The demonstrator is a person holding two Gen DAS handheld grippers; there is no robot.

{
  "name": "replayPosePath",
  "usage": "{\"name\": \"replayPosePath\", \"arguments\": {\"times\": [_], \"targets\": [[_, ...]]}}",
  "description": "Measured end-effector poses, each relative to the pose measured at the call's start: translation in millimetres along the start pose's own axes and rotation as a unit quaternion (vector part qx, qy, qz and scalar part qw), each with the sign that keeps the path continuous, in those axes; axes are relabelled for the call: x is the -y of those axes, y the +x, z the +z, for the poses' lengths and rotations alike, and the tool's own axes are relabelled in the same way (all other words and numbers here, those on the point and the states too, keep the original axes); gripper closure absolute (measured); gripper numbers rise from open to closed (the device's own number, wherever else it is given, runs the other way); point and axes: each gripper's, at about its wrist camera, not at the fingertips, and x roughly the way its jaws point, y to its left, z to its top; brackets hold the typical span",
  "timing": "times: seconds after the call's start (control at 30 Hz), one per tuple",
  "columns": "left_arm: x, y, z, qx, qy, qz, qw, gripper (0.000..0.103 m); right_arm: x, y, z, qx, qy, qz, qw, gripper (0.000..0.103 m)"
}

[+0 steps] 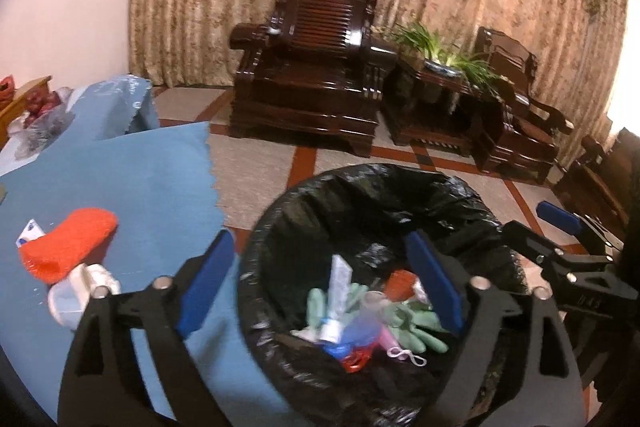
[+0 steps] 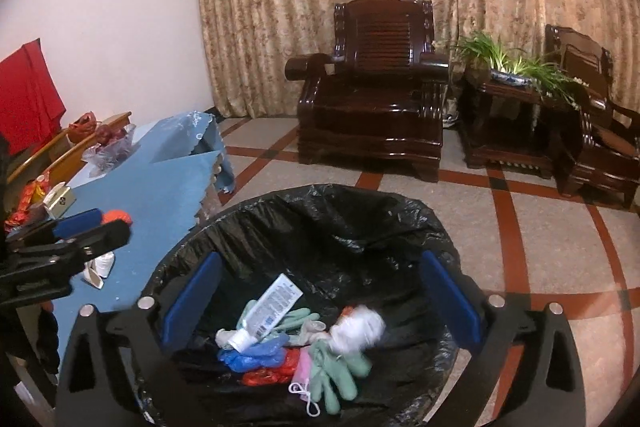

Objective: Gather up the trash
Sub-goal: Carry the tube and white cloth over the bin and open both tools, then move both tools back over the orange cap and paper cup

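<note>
A bin lined with a black bag (image 1: 372,195) (image 2: 320,211) stands beside the blue-clothed table (image 1: 132,179) (image 2: 160,195). Inside lie a white tube (image 2: 272,307), green gloves (image 2: 336,367), blue and red wrappers and a blurred white wad (image 2: 360,327). My left gripper (image 1: 320,279) is open and empty over the bin's left rim. My right gripper (image 2: 320,299) is open and empty over the bin. On the table lie an orange sponge-like piece (image 1: 68,243) and a white tube or cap (image 1: 80,291) (image 2: 100,267).
Dark wooden armchairs (image 1: 312,75) (image 2: 372,95) and a side table with a plant (image 1: 444,67) stand at the back before curtains. Snack packets and a small box (image 2: 60,199) lie on the table's far left. A bag of red fruit (image 2: 108,143) sits farther back.
</note>
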Motion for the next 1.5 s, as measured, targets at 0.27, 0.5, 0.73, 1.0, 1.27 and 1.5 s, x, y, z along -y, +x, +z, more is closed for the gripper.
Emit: {"name": "replayPosePath", "arguments": {"times": [0.27,0.5,0.73,1.0,1.27,1.5], "targets": [[-45,-37,-7,0.009,-0.036,0.056,0.9978,0.01,-25,5,1,-0.006,-0.006,0.019,1.0,0.005],[-92,-77,-23,0.023,-0.064,0.116,0.9908,0.01,-71,13,1,-0.013,-0.03,0.056,0.998,0.005],[-142,-111,-37,0.03,-0.09,0.174,0.9801,0.01,-127,22,3,-0.017,-0.067,0.102,0.992,0.005],[-186,-130,-56,0.023,-0.119,0.217,0.9686,0.01,-184,34,-3,-0.026,-0.099,0.142,0.985,0.006],[-210,-132,-66,0.022,-0.14,0.234,0.9619,0.01,-217,51,-9,-0.041,-0.11,0.16,0.98,0.005],[-226,-113,-58,0.023,-0.148,0.228,0.9622,0.01,-236,73,-8,-0.049,-0.119,0.163,0.978,0.006]]}}
